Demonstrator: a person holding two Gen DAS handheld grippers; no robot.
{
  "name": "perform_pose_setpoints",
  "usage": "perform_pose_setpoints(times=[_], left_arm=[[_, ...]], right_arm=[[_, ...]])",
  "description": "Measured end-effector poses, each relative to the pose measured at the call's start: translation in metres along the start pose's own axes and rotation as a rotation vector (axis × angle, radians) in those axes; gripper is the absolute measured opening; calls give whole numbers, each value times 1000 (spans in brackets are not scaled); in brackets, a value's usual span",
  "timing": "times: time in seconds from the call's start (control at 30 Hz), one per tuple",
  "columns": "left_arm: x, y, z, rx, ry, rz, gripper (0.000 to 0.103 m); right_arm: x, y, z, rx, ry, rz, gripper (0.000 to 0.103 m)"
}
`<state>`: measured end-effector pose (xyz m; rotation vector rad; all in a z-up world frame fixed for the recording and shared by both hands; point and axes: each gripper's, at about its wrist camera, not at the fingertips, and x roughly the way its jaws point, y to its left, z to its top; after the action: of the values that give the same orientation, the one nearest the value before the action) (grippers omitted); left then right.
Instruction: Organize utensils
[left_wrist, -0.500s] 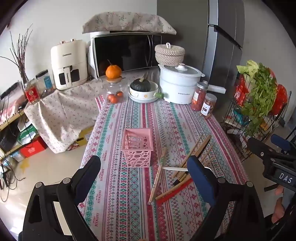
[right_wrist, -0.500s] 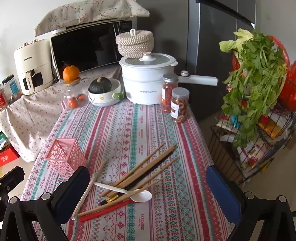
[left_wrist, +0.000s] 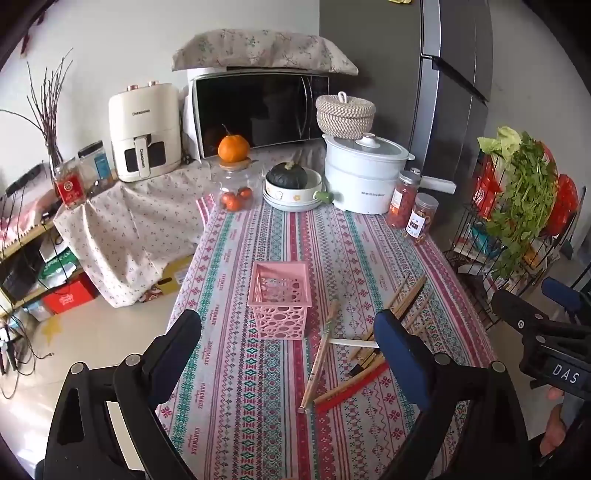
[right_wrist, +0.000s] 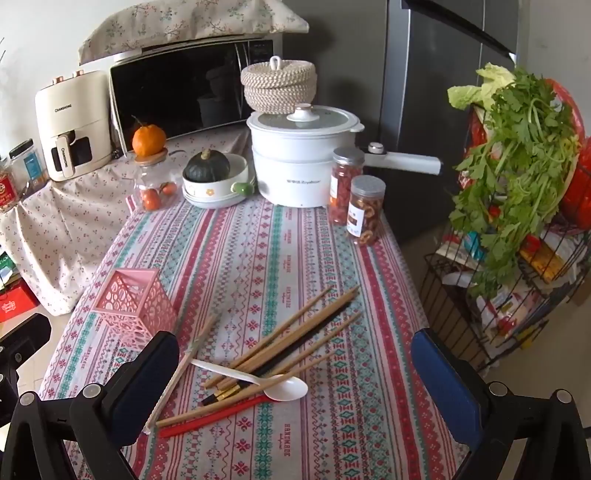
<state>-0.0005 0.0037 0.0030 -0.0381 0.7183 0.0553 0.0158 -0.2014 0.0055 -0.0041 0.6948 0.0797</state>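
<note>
A striped tablecloth (right_wrist: 280, 258) is covering the table; behind the pink basket (left_wrist: 279, 299) a microwave (left_wrist: 258, 107) is standing. Both grippers (left_wrist: 288, 343) (right_wrist: 295, 363) are hanging open, empty.

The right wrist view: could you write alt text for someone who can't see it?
Loose chopsticks, a white plastic spoon and a red stick lie jumbled on a striped tablecloth between the open right gripper fingers. An empty pink basket stands to their left; a white pot and jars sit behind.
</note>
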Motion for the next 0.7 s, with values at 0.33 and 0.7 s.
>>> perform_pose_setpoints(times=[0.33,0.7], left_arm=[[-1,3,3,-5,-2,1,96],[-3,5,6,-2,-5,6,96]], right_arm=[[1,2,0,2,5,3,103],[1,2,2,5,4,-1,103]])
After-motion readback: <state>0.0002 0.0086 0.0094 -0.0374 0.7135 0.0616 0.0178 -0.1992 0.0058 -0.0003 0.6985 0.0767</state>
